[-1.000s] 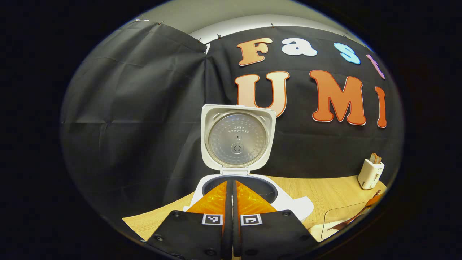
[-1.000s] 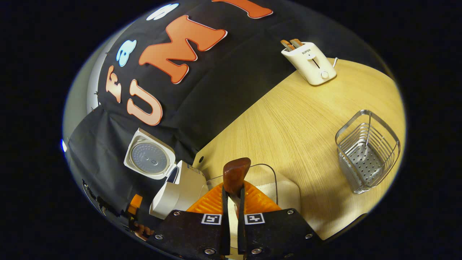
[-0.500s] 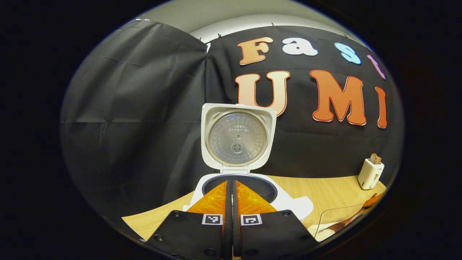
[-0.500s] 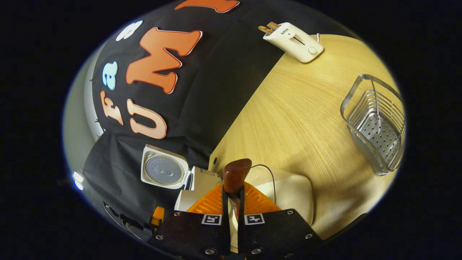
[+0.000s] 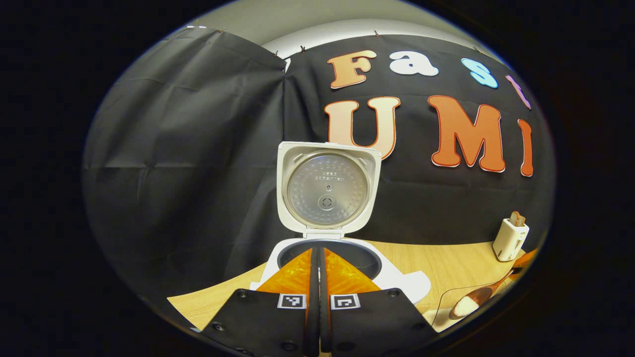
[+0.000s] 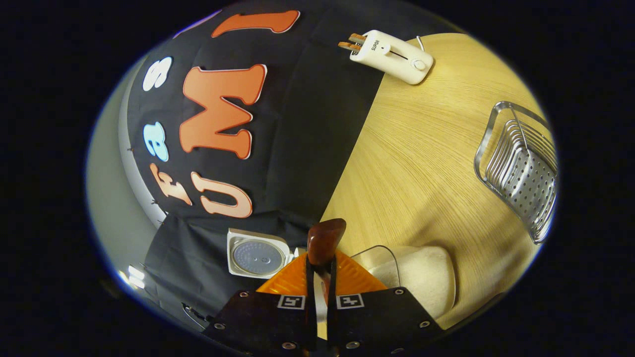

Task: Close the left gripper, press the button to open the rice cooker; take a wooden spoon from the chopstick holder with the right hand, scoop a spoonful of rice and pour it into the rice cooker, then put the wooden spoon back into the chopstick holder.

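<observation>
1. Left gripper view: the left hand-held gripper (image 5: 318,267) has its fingers pressed together on nothing and hangs just before the white plastic rice cooker (image 5: 342,263). The cooker's square lid (image 5: 328,187) stands upright with its dimpled metal inner plate facing the camera, so the button step looks done and the dark round pot lies open for pouring.
2. Near the right edge of the light wood-grain surface (image 5: 446,265), the brown wooden spoon (image 5: 476,297) carries a white heap of rice (image 5: 461,308) over a clear container, its bowl kept low, probably so nothing spills.
3. Right gripper view: the right hand-held gripper (image 6: 321,270) is clamped on the spoon's glossy, rounded handle end (image 6: 325,239), which sticks up between the fingers. Beneath lies the rice container (image 6: 421,272), pale and grainy.
4. A silver wire chopstick holder (image 6: 521,168) with a perforated base waits empty at the surface's edge, well apart; a cream toaster (image 6: 392,52) sits by the wall.
</observation>
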`<state>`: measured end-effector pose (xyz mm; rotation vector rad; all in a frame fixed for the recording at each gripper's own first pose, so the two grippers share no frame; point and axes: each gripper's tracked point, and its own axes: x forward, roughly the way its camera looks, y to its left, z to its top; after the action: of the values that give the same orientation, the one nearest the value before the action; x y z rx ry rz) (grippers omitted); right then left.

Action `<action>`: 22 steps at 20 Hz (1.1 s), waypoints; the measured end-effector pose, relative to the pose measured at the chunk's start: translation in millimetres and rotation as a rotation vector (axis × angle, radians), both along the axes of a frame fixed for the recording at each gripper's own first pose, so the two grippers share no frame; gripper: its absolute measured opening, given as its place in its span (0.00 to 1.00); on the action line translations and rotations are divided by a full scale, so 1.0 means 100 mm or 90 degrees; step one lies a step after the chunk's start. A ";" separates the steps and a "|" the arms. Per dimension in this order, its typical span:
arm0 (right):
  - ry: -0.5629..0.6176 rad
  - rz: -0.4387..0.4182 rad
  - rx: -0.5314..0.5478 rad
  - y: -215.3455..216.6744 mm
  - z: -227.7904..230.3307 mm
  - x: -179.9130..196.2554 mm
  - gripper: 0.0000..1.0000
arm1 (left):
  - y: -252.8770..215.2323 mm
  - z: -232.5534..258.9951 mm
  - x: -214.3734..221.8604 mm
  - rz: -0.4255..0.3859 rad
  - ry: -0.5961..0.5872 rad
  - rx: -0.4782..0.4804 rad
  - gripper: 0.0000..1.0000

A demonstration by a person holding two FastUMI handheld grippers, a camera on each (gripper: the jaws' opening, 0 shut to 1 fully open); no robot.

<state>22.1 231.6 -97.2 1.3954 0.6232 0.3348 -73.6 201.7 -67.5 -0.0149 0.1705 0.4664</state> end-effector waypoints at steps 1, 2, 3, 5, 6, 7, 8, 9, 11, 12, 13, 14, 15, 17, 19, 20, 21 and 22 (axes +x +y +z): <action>0.002 -0.011 0.013 -0.03 0.04 0.03 0.08 | -0.02 0.01 -0.01 0.000 0.001 0.001 0.04; 0.006 -0.018 0.023 -0.06 0.05 0.07 0.08 | -0.02 -0.01 0.00 0.000 0.002 0.001 0.04; 0.007 -0.028 0.037 -0.09 0.08 0.10 0.08 | -0.02 0.00 0.00 0.001 0.001 0.004 0.04; 0.013 -0.036 0.065 -0.13 0.13 0.13 0.08 | 0.00 -0.01 0.01 0.002 0.001 0.006 0.06; 0.020 -0.043 0.084 -0.16 0.14 0.16 0.08 | 0.00 0.02 0.00 0.003 0.001 0.008 0.07; 0.023 -0.045 0.099 -0.16 0.18 0.17 0.08 | 0.02 0.02 0.01 0.007 0.002 0.011 0.10; 0.026 -0.047 0.114 -0.17 0.19 0.18 0.08 | 0.03 0.02 0.01 0.009 0.003 0.013 0.10; 0.032 -0.048 0.130 -0.17 0.22 0.18 0.08 | 0.03 0.02 0.02 0.010 0.004 0.013 0.10; 0.050 -0.050 0.177 -0.17 0.26 0.20 0.08 | 0.02 0.01 0.03 0.011 0.006 0.013 0.10; 0.051 -0.048 0.198 -0.16 0.30 0.23 0.08 | 0.01 0.00 0.04 0.008 0.007 0.012 0.10; 0.053 -0.050 0.221 -0.16 0.34 0.25 0.08 | -0.01 -0.01 0.05 0.006 0.007 0.010 0.10; 0.058 -0.051 0.241 -0.16 0.37 0.28 0.08 | -0.01 -0.01 0.05 0.003 0.008 0.008 0.10; 0.063 -0.052 0.260 -0.15 0.40 0.31 0.08 | -0.02 -0.01 0.06 0.002 0.009 0.009 0.10; 0.066 -0.047 0.289 -0.10 0.47 0.35 0.08 | -0.03 -0.01 0.05 0.003 0.010 0.010 0.10; 0.061 -0.041 0.297 -0.04 0.53 0.39 0.08 | 0.01 -0.01 0.04 0.005 0.010 0.014 0.10; 0.061 -0.037 0.304 0.00 0.55 0.43 0.08 | 0.02 0.00 0.03 0.007 0.009 0.017 0.10; 0.059 -0.032 0.314 0.04 0.60 0.44 0.08 | 0.03 0.01 0.03 0.008 0.008 0.019 0.10; 0.059 -0.025 0.327 0.09 0.66 0.47 0.08 | 0.04 0.01 0.02 0.009 0.008 0.020 0.10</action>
<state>69.4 240.4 -31.3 1.9209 0.6077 0.4196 -71.9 205.6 -66.3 0.0169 0.1754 0.4836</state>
